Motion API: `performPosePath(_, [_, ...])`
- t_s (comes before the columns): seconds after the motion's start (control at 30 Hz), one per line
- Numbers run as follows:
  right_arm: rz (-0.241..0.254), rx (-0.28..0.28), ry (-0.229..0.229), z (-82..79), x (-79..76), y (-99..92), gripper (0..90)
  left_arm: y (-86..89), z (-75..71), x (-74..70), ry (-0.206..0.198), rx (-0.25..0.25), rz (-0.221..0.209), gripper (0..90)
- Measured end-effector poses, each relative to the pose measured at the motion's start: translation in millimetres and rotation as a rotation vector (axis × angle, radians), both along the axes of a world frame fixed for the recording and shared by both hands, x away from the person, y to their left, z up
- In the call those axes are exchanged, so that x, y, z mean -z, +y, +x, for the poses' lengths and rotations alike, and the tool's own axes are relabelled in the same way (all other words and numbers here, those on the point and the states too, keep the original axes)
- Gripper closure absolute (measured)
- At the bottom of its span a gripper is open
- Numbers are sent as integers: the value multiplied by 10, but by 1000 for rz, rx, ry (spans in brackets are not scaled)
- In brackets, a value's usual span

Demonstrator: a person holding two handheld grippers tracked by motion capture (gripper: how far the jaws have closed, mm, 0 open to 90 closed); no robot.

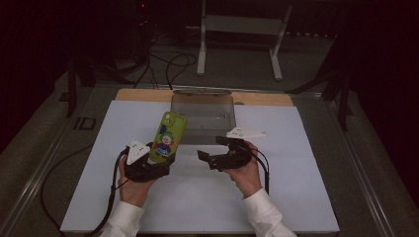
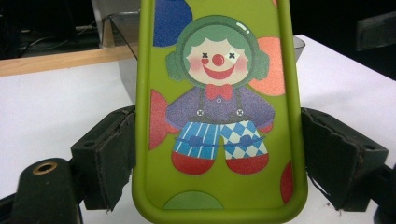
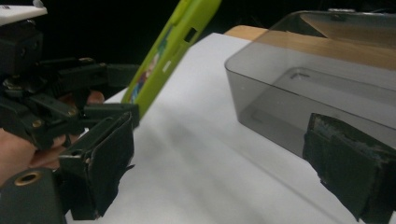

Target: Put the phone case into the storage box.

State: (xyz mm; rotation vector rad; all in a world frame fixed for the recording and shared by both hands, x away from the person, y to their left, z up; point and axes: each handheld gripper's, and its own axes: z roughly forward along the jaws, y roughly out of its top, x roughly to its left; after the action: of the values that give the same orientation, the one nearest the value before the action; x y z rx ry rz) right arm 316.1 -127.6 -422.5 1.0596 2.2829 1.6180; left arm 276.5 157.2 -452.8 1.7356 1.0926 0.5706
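While the left gripper (image 1: 165,163) pinches the green phone case (image 1: 167,137) by its two long edges near the bottom end, the case stands tilted up off the white mat (image 1: 123,123), clown picture toward the person, just in front of the clear plastic box (image 1: 202,114). The right gripper (image 1: 210,157) hangs beside it with jaws spread and nothing between them — free to help or to steady the box. I'd judge this the carrying step: the case is lifted and the open box looks like its destination. Next, the case likely has to tip forward over the near wall of the box and go down flat inside. That near rim is the edge to clear — the mat around both hands offers plenty of open room.
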Motion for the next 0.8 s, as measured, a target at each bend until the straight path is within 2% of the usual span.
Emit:
performPosePath(0.23, [43,-23,-9,31,27,149,94,-37,-16,-11,-4,11,-2,162])
performPosePath(0.47, [45,-15,1,63,8,268,95,-75,-38,-21,-13,20,-8,162])
performPosePath(0.67, [47,-29,34,70,4,396,148,-118,-56,-24,-16,35,-9,162])
performPosePath(0.8, [63,-18,60,77,29,473,230,-128,-62,-27,-16,39,-21,162])
